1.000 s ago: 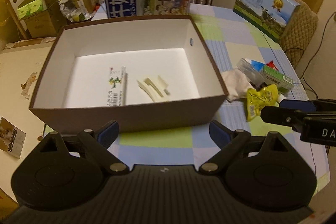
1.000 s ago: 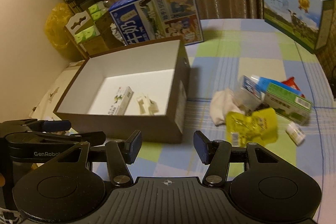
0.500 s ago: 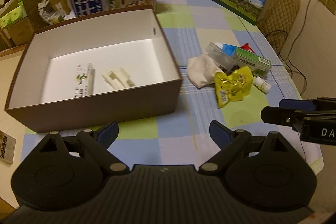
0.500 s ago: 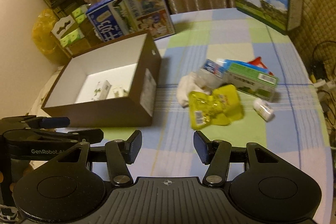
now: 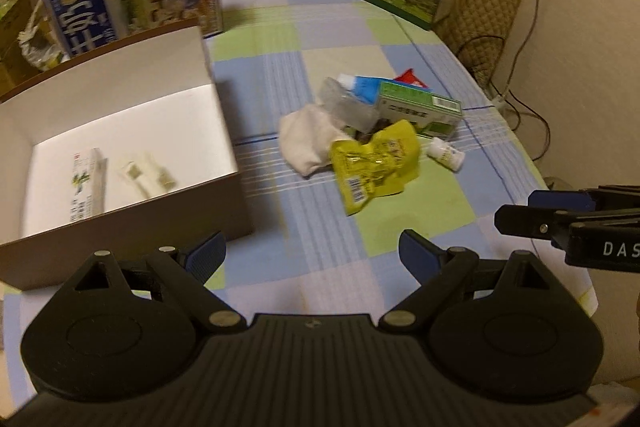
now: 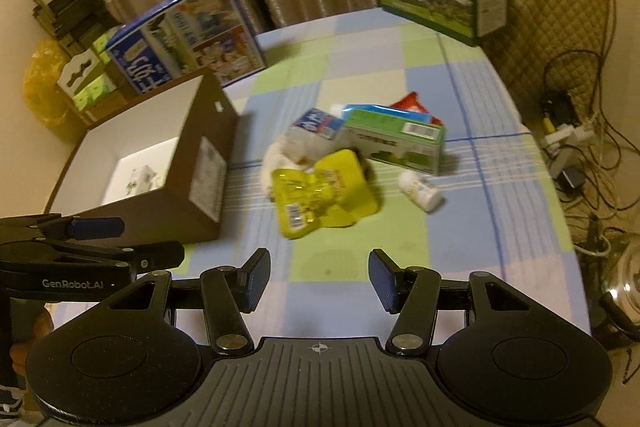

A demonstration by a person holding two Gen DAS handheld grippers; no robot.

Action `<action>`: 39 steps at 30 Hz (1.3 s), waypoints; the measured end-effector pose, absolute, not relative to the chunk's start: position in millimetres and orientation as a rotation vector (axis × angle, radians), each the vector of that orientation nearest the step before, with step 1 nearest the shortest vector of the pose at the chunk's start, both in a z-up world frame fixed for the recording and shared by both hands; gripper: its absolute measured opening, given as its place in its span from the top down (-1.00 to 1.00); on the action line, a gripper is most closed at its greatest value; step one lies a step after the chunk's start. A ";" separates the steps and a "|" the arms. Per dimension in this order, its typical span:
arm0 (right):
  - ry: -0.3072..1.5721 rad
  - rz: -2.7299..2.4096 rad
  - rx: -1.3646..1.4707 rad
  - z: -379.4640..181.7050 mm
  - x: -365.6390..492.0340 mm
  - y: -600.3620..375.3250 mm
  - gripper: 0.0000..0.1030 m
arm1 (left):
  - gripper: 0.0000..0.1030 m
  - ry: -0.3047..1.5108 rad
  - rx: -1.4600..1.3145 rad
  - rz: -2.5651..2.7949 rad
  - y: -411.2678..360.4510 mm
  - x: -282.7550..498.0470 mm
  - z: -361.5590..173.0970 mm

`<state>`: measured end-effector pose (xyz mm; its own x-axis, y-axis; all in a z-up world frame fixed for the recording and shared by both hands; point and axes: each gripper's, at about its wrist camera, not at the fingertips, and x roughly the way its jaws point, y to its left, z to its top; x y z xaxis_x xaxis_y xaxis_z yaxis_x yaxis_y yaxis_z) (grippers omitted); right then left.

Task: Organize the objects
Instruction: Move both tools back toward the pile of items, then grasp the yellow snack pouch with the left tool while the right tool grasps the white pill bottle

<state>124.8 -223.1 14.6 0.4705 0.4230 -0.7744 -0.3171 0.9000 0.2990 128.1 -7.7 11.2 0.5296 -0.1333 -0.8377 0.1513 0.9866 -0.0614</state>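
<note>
Objects: a yellow pouch (image 5: 374, 165), white cloth (image 5: 308, 137), green carton (image 5: 418, 107) and small white bottle (image 5: 446, 155) lie clustered on the checked surface (image 5: 320, 39), right of the brown box (image 5: 120, 147).
Left view only: a tube box (image 5: 86, 187) on the box floor.
Right view only: a white label (image 6: 206, 175) on the box's outer wall.
Writing: "GenRobot.AI" on the left gripper (image 6: 132, 243); "DAS" on the right gripper (image 5: 532, 213).
Fingers: both pairs spread, empty.

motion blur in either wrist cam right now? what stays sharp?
Left wrist view: brown cardboard box and its contents smeared, crumpled yellow foil pouch soft; left gripper crisp. Right wrist view: the pouch and small white bottle streaked; right gripper sharp. Both views: warm dim light, fisheye bending.
</note>
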 end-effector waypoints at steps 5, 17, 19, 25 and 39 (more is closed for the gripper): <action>0.980 0.427 0.119 7.7 131.0 -237.8 -0.01 | -0.78 1.006 0.025 -0.195 -21.4 138.1 4.0; 1.000 0.372 0.151 -11.7 151.6 -268.7 -0.01 | -0.77 1.007 -0.010 -0.277 -45.8 160.8 -23.3; 1.011 0.354 0.160 -16.1 155.2 -275.0 -0.01 | -0.77 1.011 -0.024 -0.286 -50.1 167.6 -32.4; 1.040 0.304 0.172 -26.8 163.2 -293.9 -0.01 | -0.75 1.016 -0.049 -0.276 -59.6 191.8 -63.7; 1.088 0.251 0.191 -41.7 177.9 -317.0 -0.01 | -0.66 0.967 -0.077 -0.248 -64.7 227.7 -101.0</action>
